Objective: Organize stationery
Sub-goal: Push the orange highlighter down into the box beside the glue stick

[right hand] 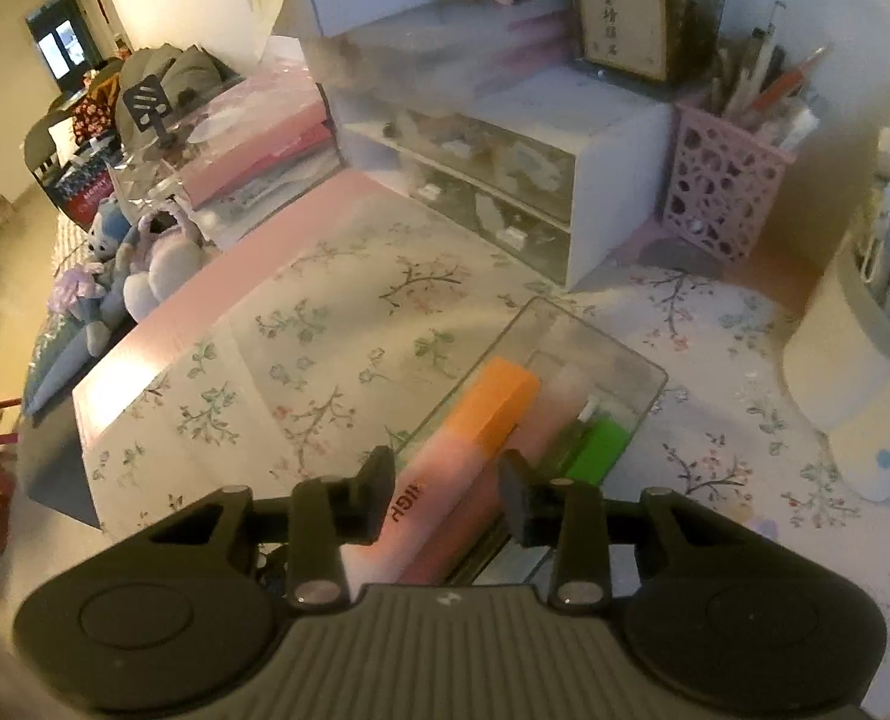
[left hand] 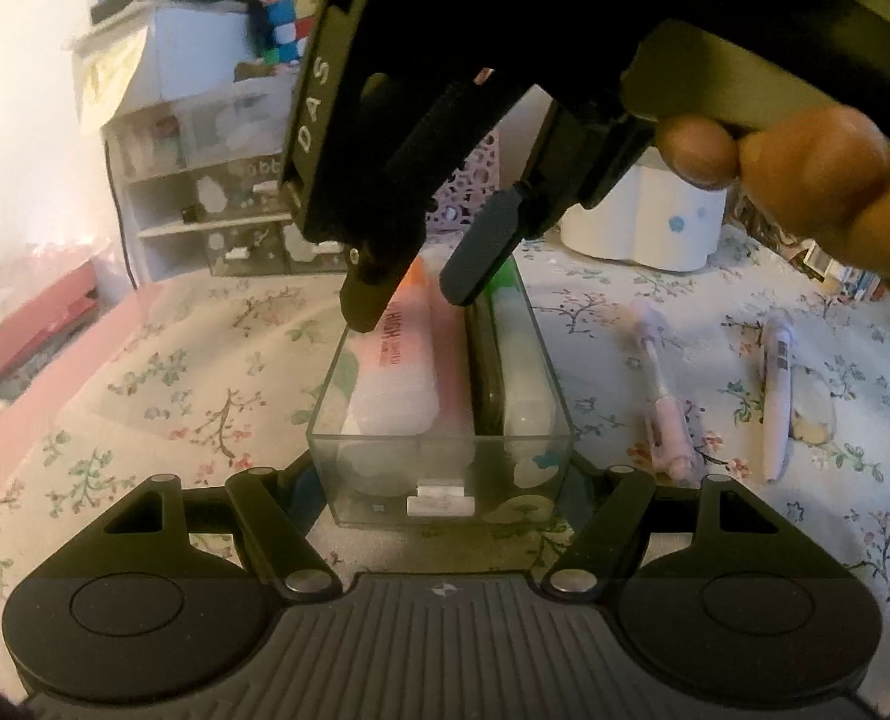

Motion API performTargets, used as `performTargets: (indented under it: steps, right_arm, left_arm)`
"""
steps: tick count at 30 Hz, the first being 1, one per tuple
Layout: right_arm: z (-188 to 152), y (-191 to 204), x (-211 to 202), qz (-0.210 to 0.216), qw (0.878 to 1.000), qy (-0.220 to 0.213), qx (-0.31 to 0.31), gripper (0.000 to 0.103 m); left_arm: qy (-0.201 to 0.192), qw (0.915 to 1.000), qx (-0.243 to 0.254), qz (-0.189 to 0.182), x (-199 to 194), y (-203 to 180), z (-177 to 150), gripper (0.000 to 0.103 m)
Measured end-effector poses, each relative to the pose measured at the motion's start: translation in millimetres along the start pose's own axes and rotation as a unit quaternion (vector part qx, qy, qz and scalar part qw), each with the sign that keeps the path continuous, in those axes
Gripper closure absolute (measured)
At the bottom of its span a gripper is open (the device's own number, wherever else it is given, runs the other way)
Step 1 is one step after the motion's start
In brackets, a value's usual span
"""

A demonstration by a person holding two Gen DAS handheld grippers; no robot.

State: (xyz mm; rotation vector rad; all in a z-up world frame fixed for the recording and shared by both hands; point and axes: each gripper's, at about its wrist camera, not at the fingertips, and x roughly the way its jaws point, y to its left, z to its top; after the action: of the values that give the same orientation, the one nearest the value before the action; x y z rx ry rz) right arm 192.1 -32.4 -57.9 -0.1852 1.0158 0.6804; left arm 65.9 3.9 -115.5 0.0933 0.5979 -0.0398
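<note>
Left gripper (left hand: 441, 483) clamped on clear tray (left hand: 438, 450).

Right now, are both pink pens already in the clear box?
No. In the left wrist view both pink pens lie on the floral cloth, right of the clear box.

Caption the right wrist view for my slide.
Right gripper straddling an orange-capped highlighter lying in a clear tray on a floral tablecloth.

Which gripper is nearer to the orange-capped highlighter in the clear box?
Right. The right gripper has the orange-capped highlighter between its fingers over the clear box. The left gripper is at the box's near end, clamping its sides, below the highlighter.
</note>
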Motion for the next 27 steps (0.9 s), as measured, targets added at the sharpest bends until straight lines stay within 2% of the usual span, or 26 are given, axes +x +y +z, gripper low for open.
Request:
performTargets:
  steps: [5, 8, 16, 19, 23, 27]
  right_arm:
    - [-3.0, -2.6, -4.6, -0.005, 1.000, -0.002, 0.004, 0.073]
    - [-2.7, -4.0, -9.3, -0.045, 0.999, -0.002, 0.001, 0.068]
    - [2.9, -8.9, -2.0, -0.003, 1.000, -0.010, 0.022, 0.068]
    - [-1.0, -6.7, -4.2, 0.001, 1.000, -0.011, 0.012, 0.068]
    - [-7.6, -19.6, -10.8, -0.020, 0.999, -0.013, 0.027, 0.068]
    - [-4.8, -16.6, -12.4, 0.001, 0.999, -0.025, 0.028, 0.068]
  left_arm:
    - [-0.007, 0.9997, 0.022, 0.007, -1.7, -6.4, -1.4, 0.031]
    - [-0.007, 0.9997, 0.022, 0.009, -1.2, -6.1, -1.7, 0.031]
    - [-0.005, 0.9998, 0.017, 0.009, -0.7, -5.4, -0.5, 0.031]
    - [-0.001, 1.0000, 0.006, 0.002, 0.4, -1.4, -0.2, 0.031]
    - [0.004, 1.0000, -0.007, -0.005, 2.6, 3.1, 0.6, 0.031]
    - [0.003, 1.0000, -0.001, -0.002, 2.7, 1.9, 0.7, 0.031]
